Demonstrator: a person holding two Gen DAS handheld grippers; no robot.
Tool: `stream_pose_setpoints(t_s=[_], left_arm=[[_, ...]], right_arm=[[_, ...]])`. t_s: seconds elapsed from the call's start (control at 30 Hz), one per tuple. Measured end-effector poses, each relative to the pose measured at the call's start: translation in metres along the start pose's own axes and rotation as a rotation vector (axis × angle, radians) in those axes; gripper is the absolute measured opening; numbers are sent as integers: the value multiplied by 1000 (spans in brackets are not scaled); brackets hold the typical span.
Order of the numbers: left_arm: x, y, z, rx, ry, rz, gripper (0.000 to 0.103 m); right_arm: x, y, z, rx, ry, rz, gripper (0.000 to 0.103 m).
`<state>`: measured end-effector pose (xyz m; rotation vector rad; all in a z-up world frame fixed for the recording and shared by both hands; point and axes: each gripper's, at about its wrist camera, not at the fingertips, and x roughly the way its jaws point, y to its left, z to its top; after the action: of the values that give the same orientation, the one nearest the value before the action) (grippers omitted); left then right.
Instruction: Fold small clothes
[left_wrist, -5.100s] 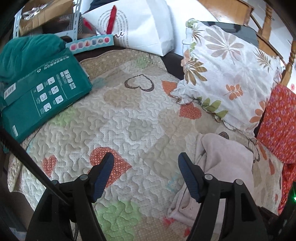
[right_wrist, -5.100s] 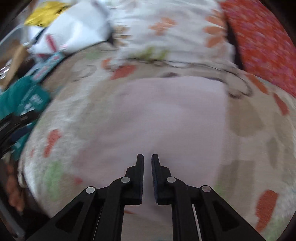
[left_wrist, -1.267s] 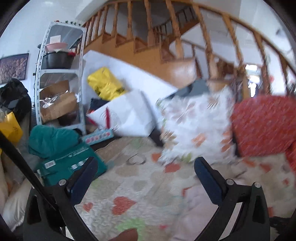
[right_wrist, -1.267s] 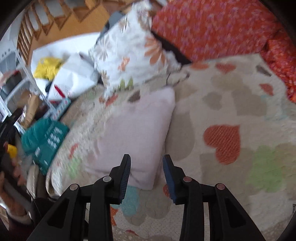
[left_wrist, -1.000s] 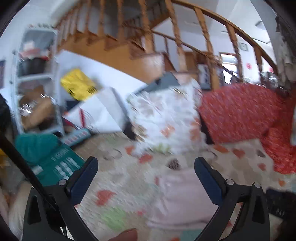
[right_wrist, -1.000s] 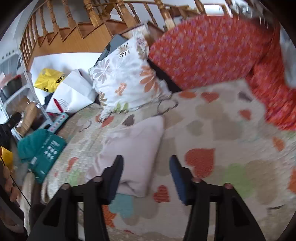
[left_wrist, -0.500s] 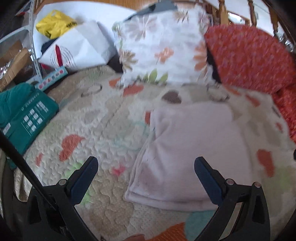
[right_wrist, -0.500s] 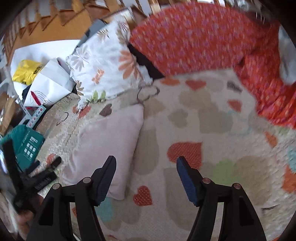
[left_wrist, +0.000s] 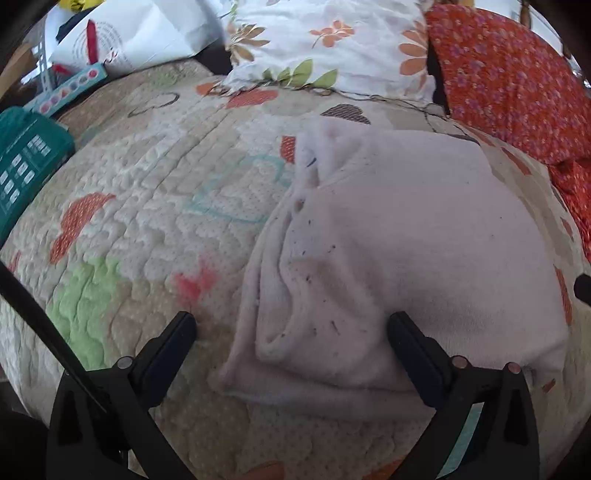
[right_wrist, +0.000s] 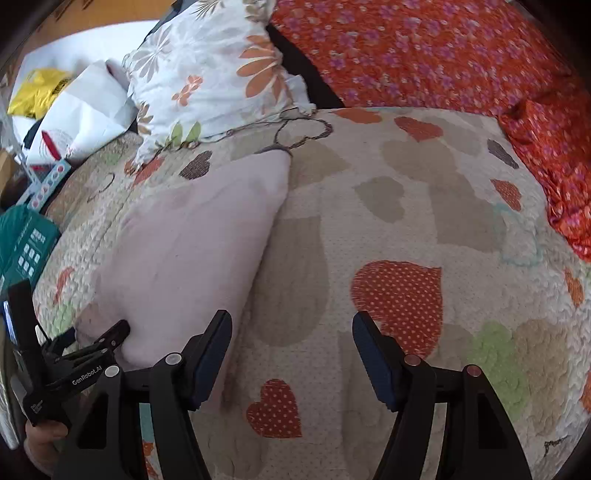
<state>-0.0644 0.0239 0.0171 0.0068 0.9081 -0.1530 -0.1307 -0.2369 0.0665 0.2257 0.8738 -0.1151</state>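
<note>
Pink garment (left_wrist: 399, 240) lies loosely folded on the heart-print quilt (left_wrist: 147, 206), my left gripper (left_wrist: 291, 332) spread wide over its near edge.

My right gripper (right_wrist: 291, 343), fingers also apart, hovers over bare quilt beside it. Risk, I judge: pinching only the top layer, or snagging quilt, undoes the fold. Floral pillow (right_wrist: 218, 74) and red cushion (right_wrist: 424, 55) crowd the far side.
</note>
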Motion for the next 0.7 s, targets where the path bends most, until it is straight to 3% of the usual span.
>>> stream_pose_setpoints(t_s=[0.13, 0.27, 0.47, 0.57, 0.7], left_arm=[[-2, 3, -1, -7, 3, -23, 103], [-3, 6, 1, -40, 65, -46, 103], [-2, 6, 5, -25, 142, -52, 103], [-10, 7, 2, -36, 151, -33, 103], [-29, 6, -8, -43, 133, 48, 103]], right_arm=[[-7, 12, -4, -22, -44, -4, 73], [-7, 23, -19, -64, -65, -67, 73], [-9, 28, -29, -28, -68, -51, 73], [-19, 32, -34, -9, -85, -39, 73], [-28, 32, -40, -21, -103, -64, 73]])
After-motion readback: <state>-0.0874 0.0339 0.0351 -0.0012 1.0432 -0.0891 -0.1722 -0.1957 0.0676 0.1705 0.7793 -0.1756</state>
